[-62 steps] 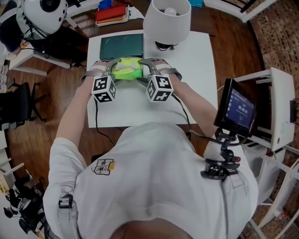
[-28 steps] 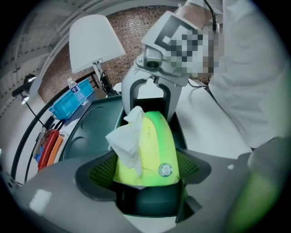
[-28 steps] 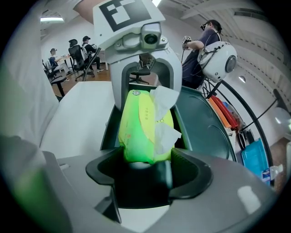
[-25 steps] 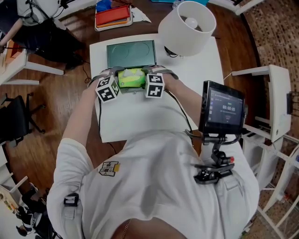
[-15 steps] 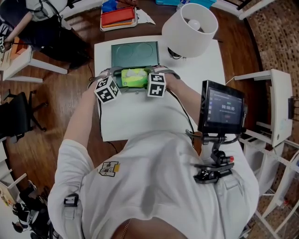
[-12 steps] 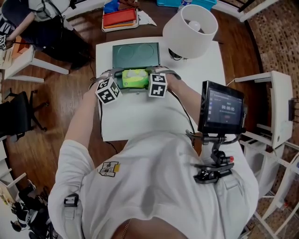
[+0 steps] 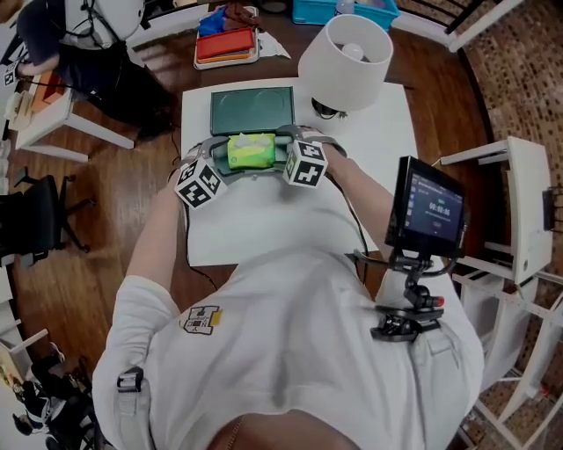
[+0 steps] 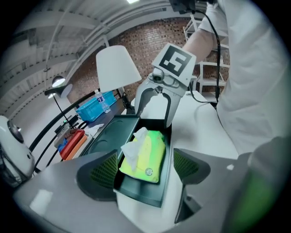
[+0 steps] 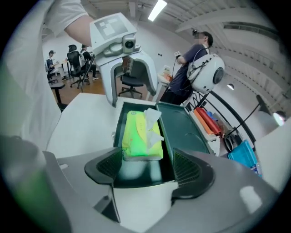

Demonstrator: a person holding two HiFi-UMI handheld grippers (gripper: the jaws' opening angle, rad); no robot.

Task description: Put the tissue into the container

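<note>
A lime-green tissue pack (image 7: pixel 251 151) with a white tissue sticking out lies inside a dark green container (image 7: pixel 264 170), whose lid (image 7: pixel 252 110) lies flat open behind it. My left gripper (image 7: pixel 214 151) stands at the container's left end and my right gripper (image 7: pixel 290 149) at its right end, facing each other. In the left gripper view the pack (image 8: pixel 144 155) lies just beyond the wide jaws, which straddle the container's end wall (image 8: pixel 141 193). In the right gripper view the pack (image 9: pixel 141 136) lies the same way. Both stand open, with no pad on the pack.
The container sits on a white table (image 7: pixel 378 132). A white lamp (image 7: pixel 346 51) stands just behind and to the right. A small screen on a mount (image 7: pixel 429 214) is at the right. A red tray (image 7: pixel 227 44) and a blue bin (image 7: pixel 352 10) lie beyond the table.
Both grippers stay at the two ends of the tissue pack throughout. The head view has shifted a little, so the table sits slightly lower in the picture.
</note>
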